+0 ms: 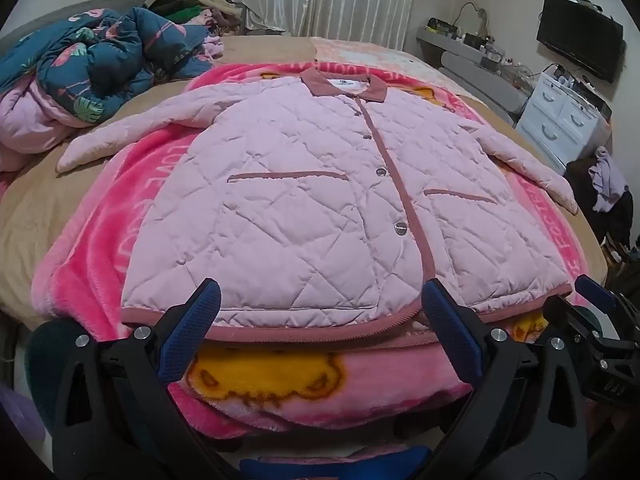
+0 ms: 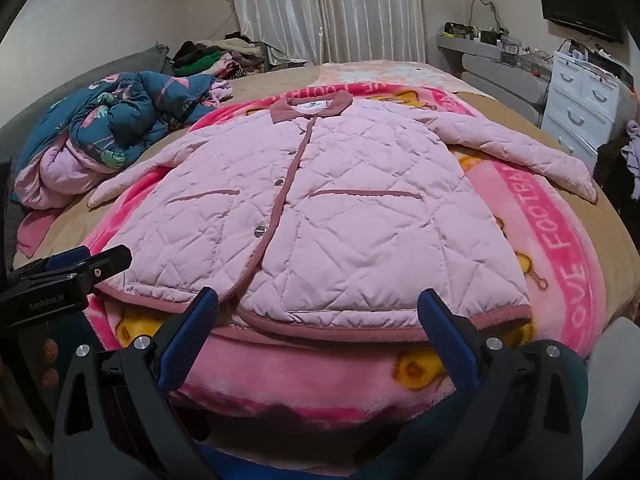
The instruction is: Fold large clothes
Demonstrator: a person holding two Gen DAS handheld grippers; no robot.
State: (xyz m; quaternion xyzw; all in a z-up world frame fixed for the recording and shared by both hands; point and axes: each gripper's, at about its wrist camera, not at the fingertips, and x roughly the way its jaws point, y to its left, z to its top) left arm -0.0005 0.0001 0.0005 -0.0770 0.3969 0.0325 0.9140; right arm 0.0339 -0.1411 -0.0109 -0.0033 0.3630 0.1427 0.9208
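A pale pink quilted jacket lies flat and buttoned on a bright pink blanket, collar at the far end, both sleeves spread outwards. My left gripper hangs open just above the jacket's left half of the hem, nothing between its blue pads. Over the right half of the hem my right gripper stands open too, empty. The right gripper shows at the right edge of the left wrist view, and the left gripper at the left edge of the right wrist view.
A crumpled blue flamingo-print duvet lies at the bed's far left, with a heap of clothes behind it. White drawers and a dark screen stand to the right of the bed. Curtains hang behind.
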